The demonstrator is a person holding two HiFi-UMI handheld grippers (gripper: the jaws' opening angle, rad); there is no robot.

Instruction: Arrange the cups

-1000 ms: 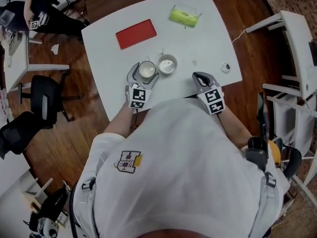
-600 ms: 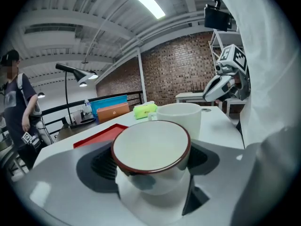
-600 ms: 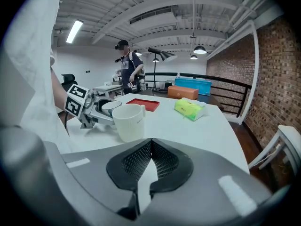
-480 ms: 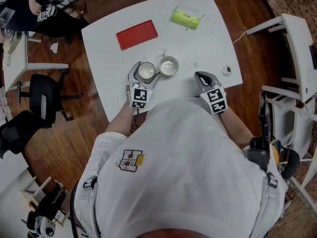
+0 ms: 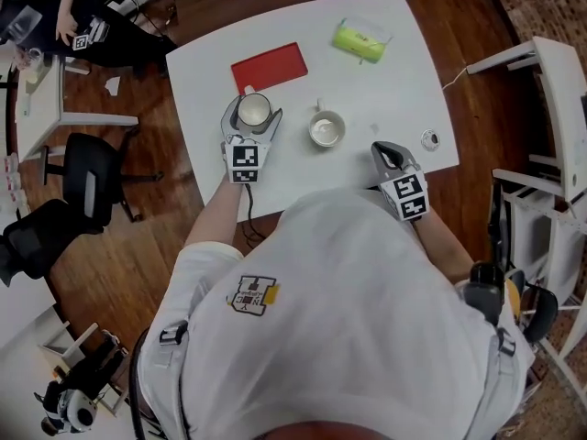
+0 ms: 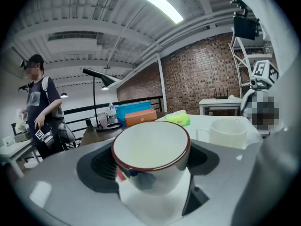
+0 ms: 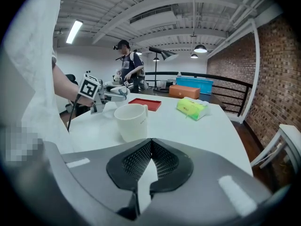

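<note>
Cup (image 6: pixel 151 149) gripped by left gripper (image 5: pixel 252 109) partly hides its 2 fingers (image 6: pixel 90 167).

The left gripper (image 6: pixel 153 173) grips a red-rimmed cup (image 6: pixel 151 159); a white mug (image 6: pixel 225 132) stands on the table (image 6: pixel 200 122) beyond.

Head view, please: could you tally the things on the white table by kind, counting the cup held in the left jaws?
Cups: 2 (rimmed cup, mug)
Red tray: 1
Green packet: 1
Small round object: 1
Total: 5
</note>
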